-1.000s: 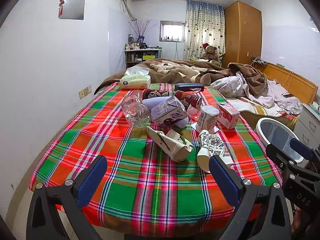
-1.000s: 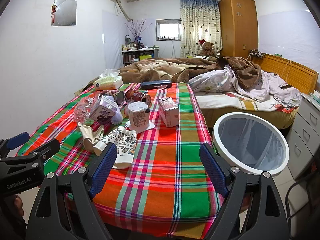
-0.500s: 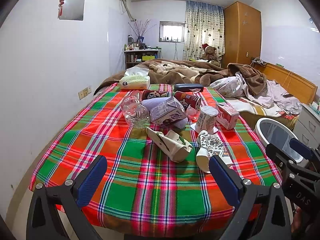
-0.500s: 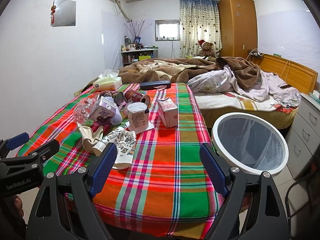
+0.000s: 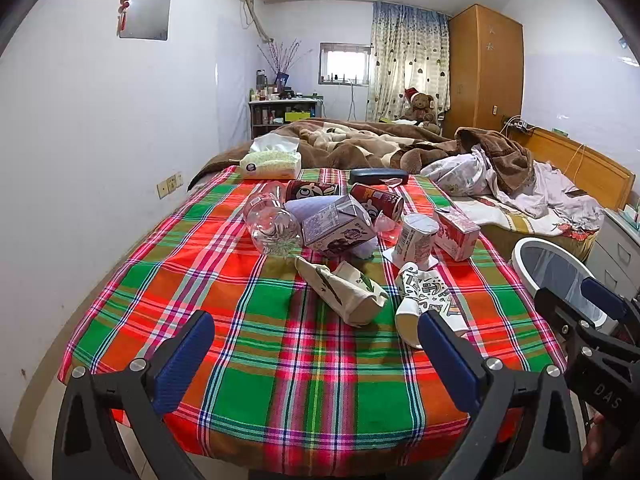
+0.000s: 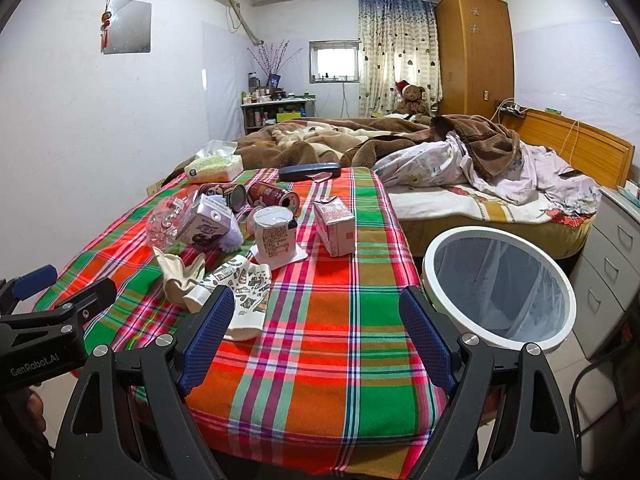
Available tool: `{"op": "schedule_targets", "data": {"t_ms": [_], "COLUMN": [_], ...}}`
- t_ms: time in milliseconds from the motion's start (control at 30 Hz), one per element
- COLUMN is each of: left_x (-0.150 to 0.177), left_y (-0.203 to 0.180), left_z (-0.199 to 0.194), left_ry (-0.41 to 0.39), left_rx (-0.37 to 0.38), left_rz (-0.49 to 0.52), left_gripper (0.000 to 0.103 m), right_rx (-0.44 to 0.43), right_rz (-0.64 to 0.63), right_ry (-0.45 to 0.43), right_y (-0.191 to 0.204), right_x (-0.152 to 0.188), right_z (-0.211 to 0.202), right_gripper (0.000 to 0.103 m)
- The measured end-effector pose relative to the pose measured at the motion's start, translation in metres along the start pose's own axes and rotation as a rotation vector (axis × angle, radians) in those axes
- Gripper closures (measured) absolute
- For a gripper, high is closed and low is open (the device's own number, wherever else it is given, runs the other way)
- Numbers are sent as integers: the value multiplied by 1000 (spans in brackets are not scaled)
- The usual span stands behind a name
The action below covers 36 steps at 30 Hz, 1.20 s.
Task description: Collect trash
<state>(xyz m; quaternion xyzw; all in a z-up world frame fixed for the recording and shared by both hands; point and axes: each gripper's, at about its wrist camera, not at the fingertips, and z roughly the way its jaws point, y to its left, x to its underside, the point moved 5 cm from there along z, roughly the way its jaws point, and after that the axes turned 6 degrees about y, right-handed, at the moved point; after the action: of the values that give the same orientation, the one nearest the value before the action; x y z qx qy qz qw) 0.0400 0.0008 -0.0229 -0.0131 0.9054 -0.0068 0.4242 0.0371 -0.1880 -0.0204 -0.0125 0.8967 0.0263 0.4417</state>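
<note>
- Nothing has shifted since the earlier frames: both claws hover at the near edge of the counter (image 5: 280,360), which wears a plaid cloth.
- Left claw (image 5: 316,356) is spread wide and empty; right claw (image 6: 316,340) likewise.
- Just beyond them lie a patterned paper cup (image 6: 244,296) and a crumpled beige carton (image 5: 348,292).
- Farther on sit a purple carton (image 5: 336,228), clear bottle (image 5: 272,224), white cup (image 6: 276,236), pink carton (image 6: 336,226) and cans (image 6: 272,196).
- White-rimmed bin (image 6: 500,280) stands right of the counter.
</note>
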Motion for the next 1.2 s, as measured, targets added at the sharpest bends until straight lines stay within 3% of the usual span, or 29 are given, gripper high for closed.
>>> {"op": "schedule_targets", "data": {"t_ms": [567,767,900,1067,1133,1200], "left_x": [-11,-20,-25,-38,-46,-54], "left_y": [33,52,62,74,78,81], "left_z": [32,56,74,97,106,112], "left_ry": [44,75,108,139,140,142], "left_rx": [19,13,47,55,58,60], "left_rz": [-49,-53,-70,-91,-93,-100], "left_gripper": [0,0,0,0,0,0], "right_rx": [-11,-100,-108,-116,-115,-109], "right_rz": [20,28,20,6,0,-1], "right_ry": [57,117,152,192,205,224], "right_y": [3,16,25,34,35,35], "right_x": [-1,1,2,5,5,7], "right_z": [34,60,76,89,93,96], "right_gripper": [17,18,34,40,58,60]}}
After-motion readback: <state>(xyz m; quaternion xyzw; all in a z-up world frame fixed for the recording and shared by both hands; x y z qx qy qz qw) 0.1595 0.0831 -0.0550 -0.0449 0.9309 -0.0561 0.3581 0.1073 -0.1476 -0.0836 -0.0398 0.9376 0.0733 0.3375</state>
